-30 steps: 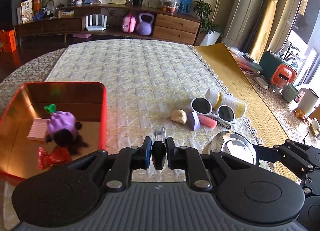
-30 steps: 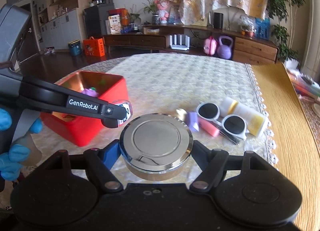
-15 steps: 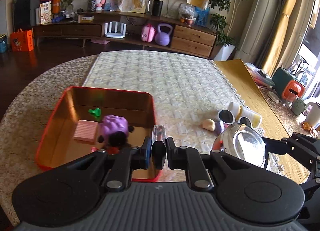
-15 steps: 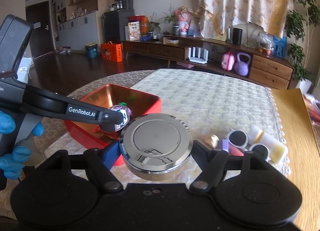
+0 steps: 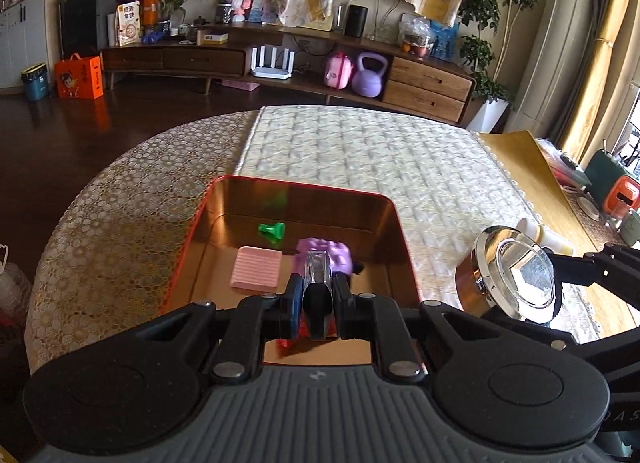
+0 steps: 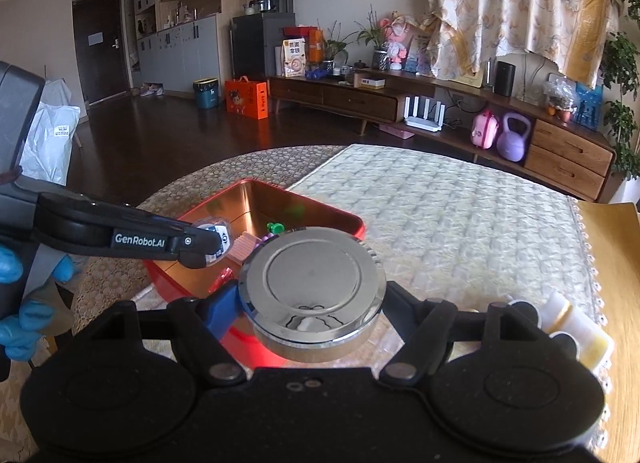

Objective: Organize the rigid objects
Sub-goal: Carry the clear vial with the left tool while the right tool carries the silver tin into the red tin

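My left gripper (image 5: 316, 295) is shut on a small clear plastic case (image 5: 317, 267) and holds it above the red tin box (image 5: 224, 199); the case also shows in the right wrist view (image 6: 216, 239). The box holds a pink ridged block (image 5: 257, 273), a green piece (image 5: 273, 230), a purple toy (image 5: 326, 253) and a red wrapper. My right gripper (image 6: 312, 303) is shut on a round shiny metal tin (image 6: 312, 283) and holds it just right of the box (image 6: 320, 211). The tin also shows in the left wrist view (image 5: 514, 275).
White sunglasses (image 6: 524, 311) and a white-and-yellow bottle (image 6: 580, 331) lie on the quilted table runner (image 5: 380, 151) at the right. The bare wooden table edge (image 5: 520, 159) lies beyond them. A low sideboard stands behind the table.
Both grippers have moved left with their loads. The left one now hangs over the red box's inside, and the right one has come up beside the box's right wall.
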`<state>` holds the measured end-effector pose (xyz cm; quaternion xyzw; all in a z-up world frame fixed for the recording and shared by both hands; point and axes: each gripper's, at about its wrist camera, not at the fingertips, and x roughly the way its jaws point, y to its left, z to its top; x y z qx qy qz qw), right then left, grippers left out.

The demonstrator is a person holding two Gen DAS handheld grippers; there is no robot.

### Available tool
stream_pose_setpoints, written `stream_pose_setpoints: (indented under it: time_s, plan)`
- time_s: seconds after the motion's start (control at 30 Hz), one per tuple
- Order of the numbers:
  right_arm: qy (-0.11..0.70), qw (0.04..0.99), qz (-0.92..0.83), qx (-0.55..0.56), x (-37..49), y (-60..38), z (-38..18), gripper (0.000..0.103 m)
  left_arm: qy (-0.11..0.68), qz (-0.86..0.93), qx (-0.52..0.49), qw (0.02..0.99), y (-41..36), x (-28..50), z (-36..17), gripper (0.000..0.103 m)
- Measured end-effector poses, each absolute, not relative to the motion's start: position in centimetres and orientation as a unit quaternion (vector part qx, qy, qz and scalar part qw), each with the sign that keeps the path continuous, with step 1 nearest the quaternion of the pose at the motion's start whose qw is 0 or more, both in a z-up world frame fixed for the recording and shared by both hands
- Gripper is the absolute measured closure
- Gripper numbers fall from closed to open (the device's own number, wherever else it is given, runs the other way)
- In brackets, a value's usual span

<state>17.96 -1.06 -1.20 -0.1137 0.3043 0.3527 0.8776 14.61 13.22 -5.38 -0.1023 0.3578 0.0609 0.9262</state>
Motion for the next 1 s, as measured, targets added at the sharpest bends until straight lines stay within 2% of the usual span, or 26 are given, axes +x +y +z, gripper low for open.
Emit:
stream_pose_setpoints:
  time_s: [0.4,1.0]
  plan:
    - [0.315,0.868,0.357,-0.138,22.0,3.5,-2.4,0.027,0.38,0.089,-0.106,0.914,16.7,17.0,-7.6,0.088]
    - [0.401,0.83,0.365,-0.129,27.2,8.8,-5.4,0.027,0.392,0.106,-0.103,0.908,18.7,18.7,-10.1,0.088]
